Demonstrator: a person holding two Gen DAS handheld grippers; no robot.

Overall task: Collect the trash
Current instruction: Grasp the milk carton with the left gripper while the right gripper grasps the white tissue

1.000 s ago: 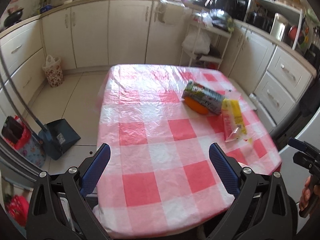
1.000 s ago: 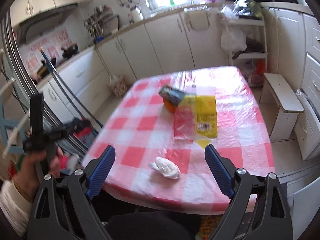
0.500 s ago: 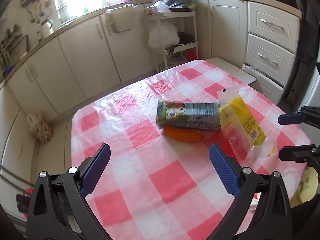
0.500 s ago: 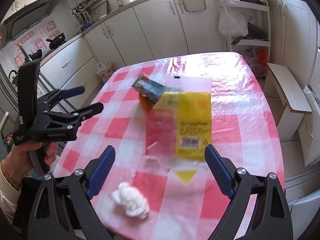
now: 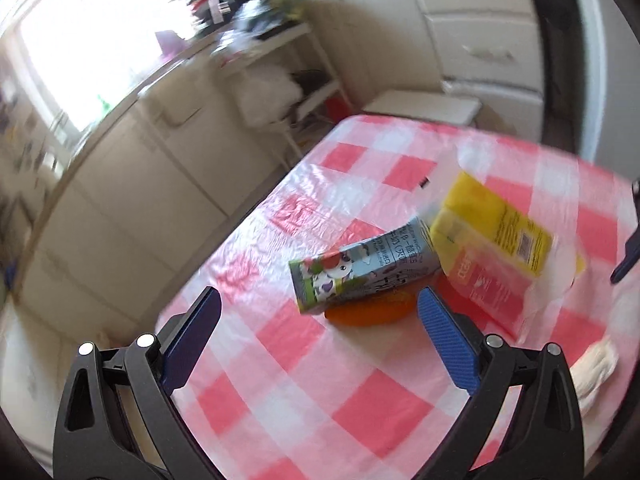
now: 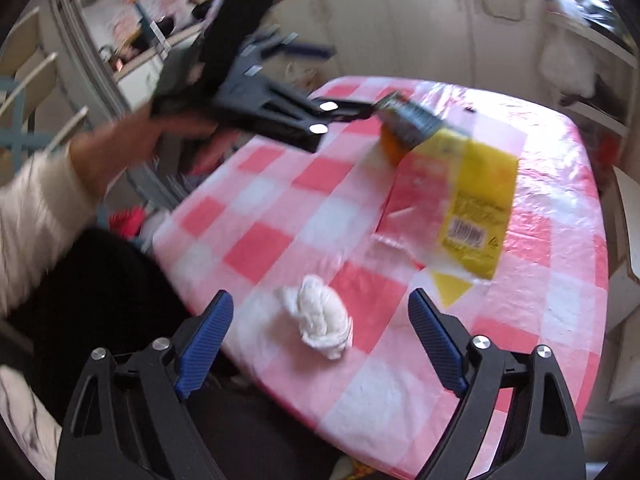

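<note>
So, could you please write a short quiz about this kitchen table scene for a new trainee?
1. True or false: the grey milk carton with a cartoon cow lies partly on top of the flat orange object.
2. Which trash lies nearest the right hand-held gripper?
A. crumpled white tissue ball
B. yellow and red plastic wrapper
C. the milk carton
3. Fill in: the table wears a pink and white ______ plastic cloth.

Key:
1. True.
2. A; it sits just ahead of the closing jaws, which touch nothing.
3. Checked.
</note>
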